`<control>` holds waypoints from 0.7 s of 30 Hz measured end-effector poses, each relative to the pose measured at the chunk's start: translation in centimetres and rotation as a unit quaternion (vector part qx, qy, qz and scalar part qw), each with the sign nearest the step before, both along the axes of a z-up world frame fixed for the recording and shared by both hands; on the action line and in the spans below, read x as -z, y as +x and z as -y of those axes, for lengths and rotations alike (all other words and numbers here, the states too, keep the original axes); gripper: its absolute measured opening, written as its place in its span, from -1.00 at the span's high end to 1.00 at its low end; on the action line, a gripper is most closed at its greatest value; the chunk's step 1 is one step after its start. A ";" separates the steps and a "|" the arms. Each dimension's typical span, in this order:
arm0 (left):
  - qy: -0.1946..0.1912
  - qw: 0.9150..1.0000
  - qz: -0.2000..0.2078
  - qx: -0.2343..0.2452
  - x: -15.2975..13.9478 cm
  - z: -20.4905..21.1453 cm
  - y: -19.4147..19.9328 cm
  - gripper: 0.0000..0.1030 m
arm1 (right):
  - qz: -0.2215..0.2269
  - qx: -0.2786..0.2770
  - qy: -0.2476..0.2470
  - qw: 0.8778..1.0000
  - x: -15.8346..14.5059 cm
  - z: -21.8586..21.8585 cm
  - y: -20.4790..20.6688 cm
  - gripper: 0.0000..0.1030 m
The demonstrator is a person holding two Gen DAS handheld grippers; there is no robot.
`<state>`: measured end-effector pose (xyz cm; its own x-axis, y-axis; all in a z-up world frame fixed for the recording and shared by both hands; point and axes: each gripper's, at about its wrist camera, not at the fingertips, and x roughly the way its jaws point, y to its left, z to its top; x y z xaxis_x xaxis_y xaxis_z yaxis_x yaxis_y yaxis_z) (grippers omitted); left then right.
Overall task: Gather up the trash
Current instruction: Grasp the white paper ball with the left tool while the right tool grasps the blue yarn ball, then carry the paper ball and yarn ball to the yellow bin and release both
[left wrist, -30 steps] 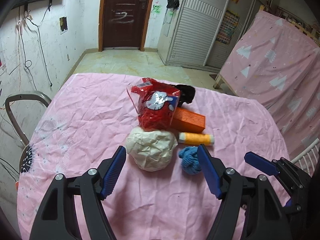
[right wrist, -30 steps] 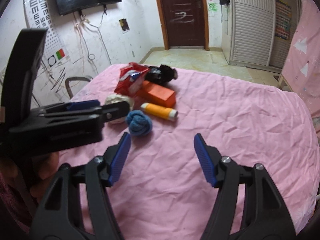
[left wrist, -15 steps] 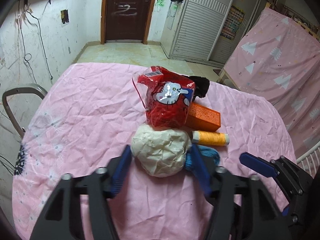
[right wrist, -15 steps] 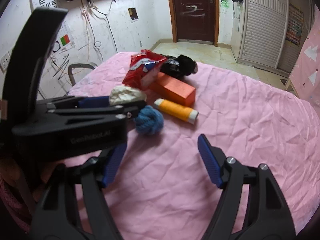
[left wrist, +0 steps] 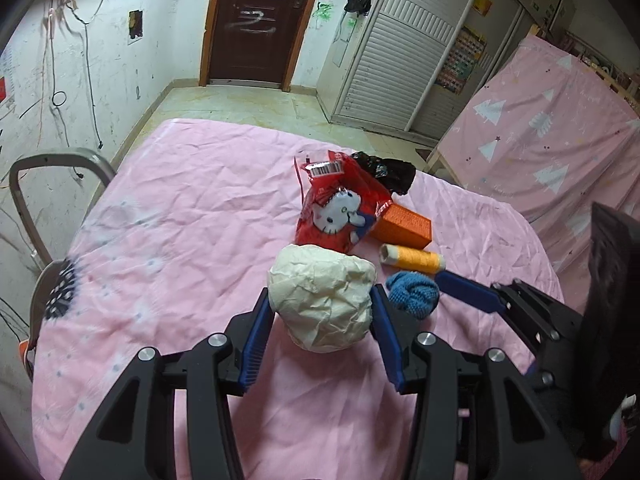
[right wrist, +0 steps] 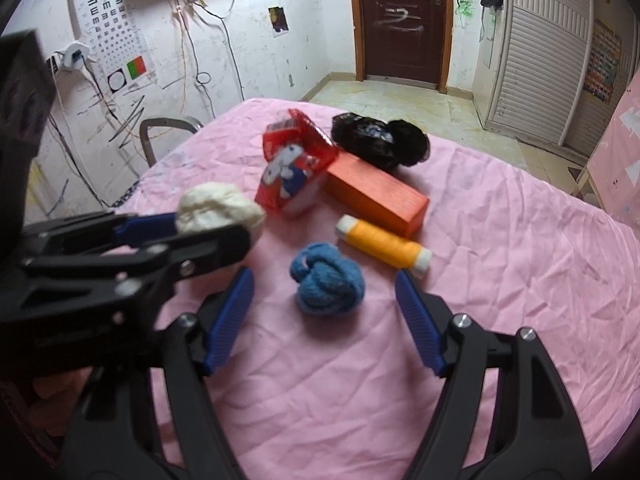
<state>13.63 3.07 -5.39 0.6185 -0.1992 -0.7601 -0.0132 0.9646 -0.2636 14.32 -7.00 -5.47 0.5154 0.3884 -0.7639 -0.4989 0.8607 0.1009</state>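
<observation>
left wrist view: left gripper (left wrist: 320, 312) clamped around the crumpled paper ball (left wrist: 322, 298) on the pink cloth (left wrist: 180, 232).
its blue pads press both flanks of the ball after the jaws narrowed over the last second. just past the ball lies a red snack bag (left wrist: 340, 212), then an orange box (left wrist: 404, 226) and a black bag (left wrist: 386, 170); a yellow thread spool (left wrist: 412, 258) and a blue knitted ball (left wrist: 414, 294) lie to the right. in the right wrist view the right gripper (right wrist: 324, 304) stands wide apart, holding nothing, the blue ball between its tips untouched.
</observation>
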 end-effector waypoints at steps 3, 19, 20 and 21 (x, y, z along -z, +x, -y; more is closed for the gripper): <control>-0.002 1.000 0.003 -0.007 -0.2 -0.6 -0.9 0.24 | 0.000 -0.003 -0.006 1.000 0.1 -0.7 0.1 -0.36; 0.012 1.000 0.027 -0.010 -2.4 0.3 -4.2 0.24 | 0.019 0.042 0.018 0.999 -1.4 2.2 -0.6 0.43; 0.014 0.999 0.029 -0.008 -2.6 0.6 -4.4 0.24 | 0.021 0.045 0.023 0.999 -1.6 2.6 -0.7 0.43; 0.017 0.999 0.031 -0.005 -2.8 1.0 -4.5 0.24 | 0.024 0.049 0.029 0.998 -1.8 3.2 -1.0 0.43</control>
<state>9.09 2.10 -2.60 0.6663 -0.1685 -0.7264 -0.0069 0.9727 -0.2319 13.30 -10.20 -3.63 0.5881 0.3774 -0.7154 -0.4181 0.8990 0.1305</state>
